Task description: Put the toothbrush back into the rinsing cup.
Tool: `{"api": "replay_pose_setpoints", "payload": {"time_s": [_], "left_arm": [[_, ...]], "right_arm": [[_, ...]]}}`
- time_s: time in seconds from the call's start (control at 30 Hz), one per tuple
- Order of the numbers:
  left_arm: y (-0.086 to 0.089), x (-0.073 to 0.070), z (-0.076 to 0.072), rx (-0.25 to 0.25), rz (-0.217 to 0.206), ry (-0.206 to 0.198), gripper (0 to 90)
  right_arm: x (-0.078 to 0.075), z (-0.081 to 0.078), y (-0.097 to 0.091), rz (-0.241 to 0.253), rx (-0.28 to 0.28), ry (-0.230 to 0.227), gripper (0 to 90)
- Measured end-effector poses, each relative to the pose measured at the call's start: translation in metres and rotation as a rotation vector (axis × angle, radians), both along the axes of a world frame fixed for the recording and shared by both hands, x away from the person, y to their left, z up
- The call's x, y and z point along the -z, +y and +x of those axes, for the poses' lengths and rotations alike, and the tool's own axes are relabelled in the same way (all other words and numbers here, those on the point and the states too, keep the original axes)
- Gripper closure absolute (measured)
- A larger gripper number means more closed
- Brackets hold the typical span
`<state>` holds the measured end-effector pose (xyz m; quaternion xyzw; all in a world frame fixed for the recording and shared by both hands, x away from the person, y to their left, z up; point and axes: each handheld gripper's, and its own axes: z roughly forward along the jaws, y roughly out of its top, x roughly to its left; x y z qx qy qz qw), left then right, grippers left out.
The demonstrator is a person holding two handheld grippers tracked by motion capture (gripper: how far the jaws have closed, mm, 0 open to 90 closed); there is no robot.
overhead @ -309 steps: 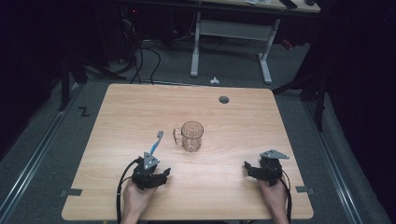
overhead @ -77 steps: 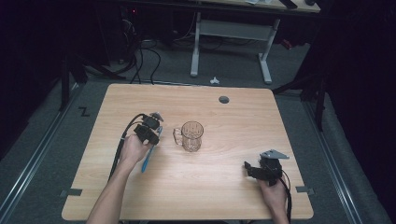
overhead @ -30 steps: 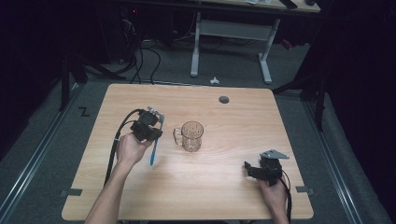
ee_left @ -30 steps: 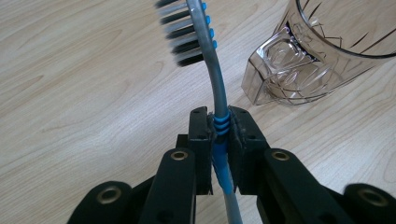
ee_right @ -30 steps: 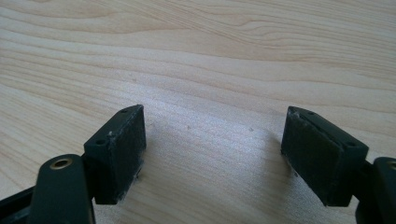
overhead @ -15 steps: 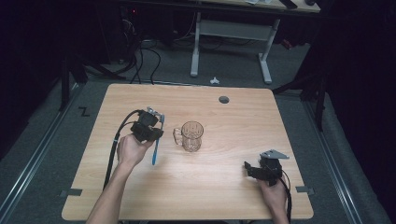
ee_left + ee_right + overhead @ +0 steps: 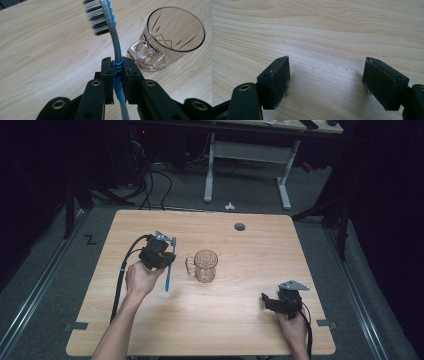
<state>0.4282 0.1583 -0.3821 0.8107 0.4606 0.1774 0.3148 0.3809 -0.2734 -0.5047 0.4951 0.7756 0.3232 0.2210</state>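
Gripping unbranded toothbrush (image 7: 117, 53); left gripper (image 7: 117, 70) clamped.

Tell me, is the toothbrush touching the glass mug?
Apart. The left gripper view shows bare table between the toothbrush and the glass mug.

left gripper (image 7: 118, 72) fingers (image 7: 108, 75) clamped on blue-and-grey toothbrush (image 7: 115, 45) handle, black and grey bristles facing left at top, clear glass mug (image 7: 170, 40) just right of toothbrush, handle toward fingers, standing on light wooden table (image 7: 45, 50)
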Motion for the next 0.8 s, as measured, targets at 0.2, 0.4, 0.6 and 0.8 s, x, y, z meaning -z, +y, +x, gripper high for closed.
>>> {"api": "replay_pose_setpoints", "payload": {"time_s": [0.2, 0.4, 0.6, 0.8], "left_arm": [[0.002, -0.002, 0.001, -0.01, -0.027, -0.007, 80.5], [0.003, -0.007, 0.001, -0.022, -0.042, -0.032, 80.5], [0.0, -0.016, 0.001, -0.027, -0.053, -0.071, 80.5], [-0.003, -0.023, 0.006, -0.022, -0.053, -0.1, 80.6]], "right_arm": [[0.0, 0.0, 0.0, 0.0, 0.0, 0.0, 22.1], [0.0, 0.0, 0.0, 0.0, 0.001, 0.001, 22.1], [0.0, 0.0, 0.0, 0.0, 0.0, 0.0, 22.1], [0.0, 0.0, 0.0, 0.0, 0.002, 0.001, 22.1]]}}
